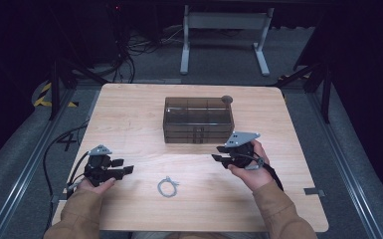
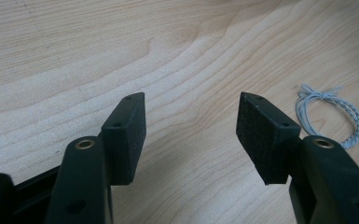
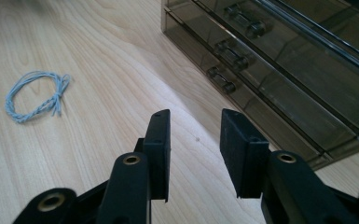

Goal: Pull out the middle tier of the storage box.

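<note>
Centrally placed, lower middle of the high view: small loop of twisted grey cord [image 1: 167, 187], flat on the wooden table [image 1: 129, 109], touching nothing. Same loop at right edge of the left gripper view [image 2: 328, 112] and at upper left of the right gripper view [image 3: 35, 95] (free ends knotted at one side).

Left of the loop, lower left of the high view: left gripper [image 1: 128, 170], held in a hand, jaws apart with bare tabletop between the pads, nothing gripped. Well clear of the loop.

Right of the loop, right of centre: right gripper [image 1: 219, 159], jaws partly apart, nothing between them, bare table beneath.

Just above the right gripper, centre of the high view: smoked transparent drawer box [image 1: 198, 119], drawers closed, small knob handles along the front [image 3: 233, 56]. Near the gripper, not touching.
</note>
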`<state>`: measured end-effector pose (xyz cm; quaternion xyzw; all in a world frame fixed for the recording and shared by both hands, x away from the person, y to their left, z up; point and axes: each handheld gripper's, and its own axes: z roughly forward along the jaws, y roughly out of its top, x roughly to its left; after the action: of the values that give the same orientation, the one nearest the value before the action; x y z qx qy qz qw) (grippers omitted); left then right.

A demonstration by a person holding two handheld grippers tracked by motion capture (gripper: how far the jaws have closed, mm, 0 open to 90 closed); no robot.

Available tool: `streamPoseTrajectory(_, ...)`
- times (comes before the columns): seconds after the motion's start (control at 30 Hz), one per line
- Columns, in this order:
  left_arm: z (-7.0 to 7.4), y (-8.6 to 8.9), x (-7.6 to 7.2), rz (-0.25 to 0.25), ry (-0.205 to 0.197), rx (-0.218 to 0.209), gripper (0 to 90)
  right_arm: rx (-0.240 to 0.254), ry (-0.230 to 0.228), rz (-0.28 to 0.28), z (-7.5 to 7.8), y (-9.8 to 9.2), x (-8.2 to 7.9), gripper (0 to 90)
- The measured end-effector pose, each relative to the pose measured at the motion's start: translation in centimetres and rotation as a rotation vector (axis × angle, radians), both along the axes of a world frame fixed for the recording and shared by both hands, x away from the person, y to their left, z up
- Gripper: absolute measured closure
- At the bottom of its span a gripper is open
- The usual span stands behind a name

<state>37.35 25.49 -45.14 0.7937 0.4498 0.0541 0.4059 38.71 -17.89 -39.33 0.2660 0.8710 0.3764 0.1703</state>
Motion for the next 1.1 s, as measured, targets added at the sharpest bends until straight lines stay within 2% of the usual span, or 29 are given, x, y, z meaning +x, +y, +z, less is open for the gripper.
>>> streamPoseTrajectory(0.27,0.0,0.1,0.0,-0.002,-0.001,0.006,43.6,-0.057,-0.017,0.041,0.0,1.3,0.1,68.0)
streamPoseTrajectory(0.37,0.0,0.1,-0.2,0.002,0.0,0.001,43.6,-0.077,-0.061,0.052,0.1,1.6,0.3,67.7)
streamPoseTrajectory(0.4,0.0,0.1,-0.2,0.002,0.0,0.001,43.6,-0.077,-0.061,0.052,0.1,1.6,0.3,67.7)
streamPoseTrajectory(0.43,0.0,0.3,-0.3,0.008,-0.001,0.002,43.6,-0.086,-0.089,0.054,0.1,1.9,0.4,68.0)
streamPoseTrajectory(0.5,0.0,0.5,-0.4,0.01,-0.001,0.001,43.6,-0.091,-0.105,0.057,0.2,2.2,0.5,68.9)
streamPoseTrajectory(0.63,0.0,0.8,-0.8,0.024,0.0,0.003,43.6,-0.105,-0.113,0.055,0.1,2.6,0.6,68.9)
streamPoseTrajectory(0.7,0.0,1.1,-1.0,0.029,0.0,0.001,43.6,-0.107,-0.1,0.06,0.0,2.9,0.8,68.7)
streamPoseTrajectory(0.8,0.0,1.3,-1.2,0.034,-0.004,0.001,43.6,-0.137,-0.119,0.058,-0.1,3.3,0.9,68.0)
streamPoseTrajectory(0.93,0.0,1.3,-1.2,0.038,-0.004,-0.001,43.6,-0.142,-0.118,0.057,-0.3,3.8,1.1,68.0)
streamPoseTrajectory(1.1,0.0,1.2,-1.1,0.037,-0.005,-0.002,43.6,-0.195,-0.141,0.054,-0.5,4.5,1.2,69.2)
